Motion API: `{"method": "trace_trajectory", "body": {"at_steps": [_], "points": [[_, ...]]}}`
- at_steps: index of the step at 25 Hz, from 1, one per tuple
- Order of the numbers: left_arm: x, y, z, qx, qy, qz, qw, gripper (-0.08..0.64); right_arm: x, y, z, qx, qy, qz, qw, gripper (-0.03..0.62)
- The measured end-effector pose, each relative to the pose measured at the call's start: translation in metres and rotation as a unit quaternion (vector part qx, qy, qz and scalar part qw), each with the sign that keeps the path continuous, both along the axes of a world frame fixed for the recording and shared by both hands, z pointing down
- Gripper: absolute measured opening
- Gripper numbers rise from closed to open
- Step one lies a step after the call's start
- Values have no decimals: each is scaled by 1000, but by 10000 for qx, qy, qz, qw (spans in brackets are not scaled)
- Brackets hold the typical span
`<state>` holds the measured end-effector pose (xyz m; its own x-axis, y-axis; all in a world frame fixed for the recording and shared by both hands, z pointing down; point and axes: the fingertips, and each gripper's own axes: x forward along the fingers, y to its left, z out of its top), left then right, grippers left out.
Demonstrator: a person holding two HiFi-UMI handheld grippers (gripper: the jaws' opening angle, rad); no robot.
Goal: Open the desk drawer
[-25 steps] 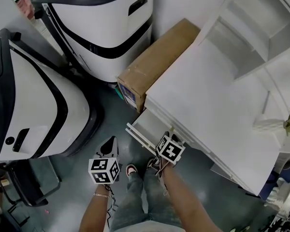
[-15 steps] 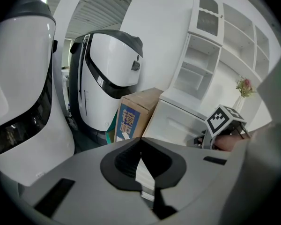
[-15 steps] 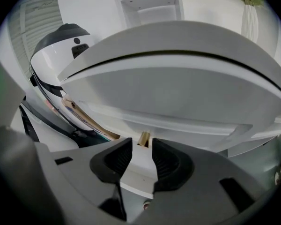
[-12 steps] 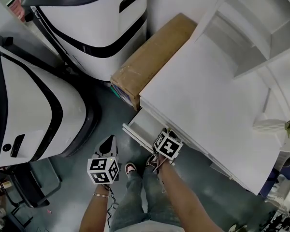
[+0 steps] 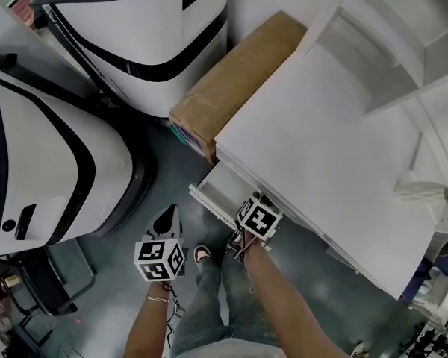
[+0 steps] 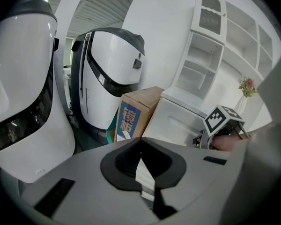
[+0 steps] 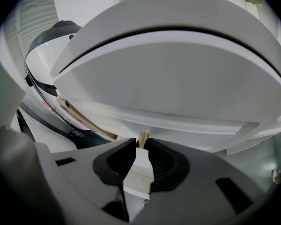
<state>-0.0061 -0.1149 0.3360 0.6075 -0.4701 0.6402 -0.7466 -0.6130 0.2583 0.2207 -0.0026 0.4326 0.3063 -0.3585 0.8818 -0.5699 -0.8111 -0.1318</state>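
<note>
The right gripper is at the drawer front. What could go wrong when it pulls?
1. The right gripper has just been closing on the thin front edge of the drawer, caught only at the tips of its fingers; a pull may slip off.
2. The shoes stand just before the drawer; it may hit them.

Left tongs (image 6: 140,139) closed, empty, tilted downward

In the right gripper view, the right claw's (image 7: 141,143) jaws have just been closing with the drawer's (image 5: 222,187) white front between them. I'm seeing a tan sliver (image 7: 143,137) at their tips, too small to name. In the head view, the marker cube is covering those tips. The surface (image 5: 321,148) is hiding most of the drawer and one edge of the cardboard box (image 5: 231,80), and the frame is cutting off both white machines (image 5: 52,155).
</note>
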Motion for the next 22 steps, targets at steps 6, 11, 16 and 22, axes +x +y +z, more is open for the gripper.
{"method": "trace_trajectory", "body": {"at_steps": [6, 11, 16, 22], "points": [[-1, 3, -3, 23, 36, -38, 10000, 17, 0, 1, 0, 59, -87, 76, 9999, 87], [-7, 6, -3, 27, 34, -67, 10000, 17, 0, 0, 0, 26, -26, 43, 10000, 86], [-18, 9, -2, 24, 29, -106, 9999, 17, 0, 0, 0, 30, 9, 74, 10000, 83], [-33, 13, -1, 7, 22, -167, 9999, 17, 0, 2, -1, -12, 107, 76, 9999, 83]]}}
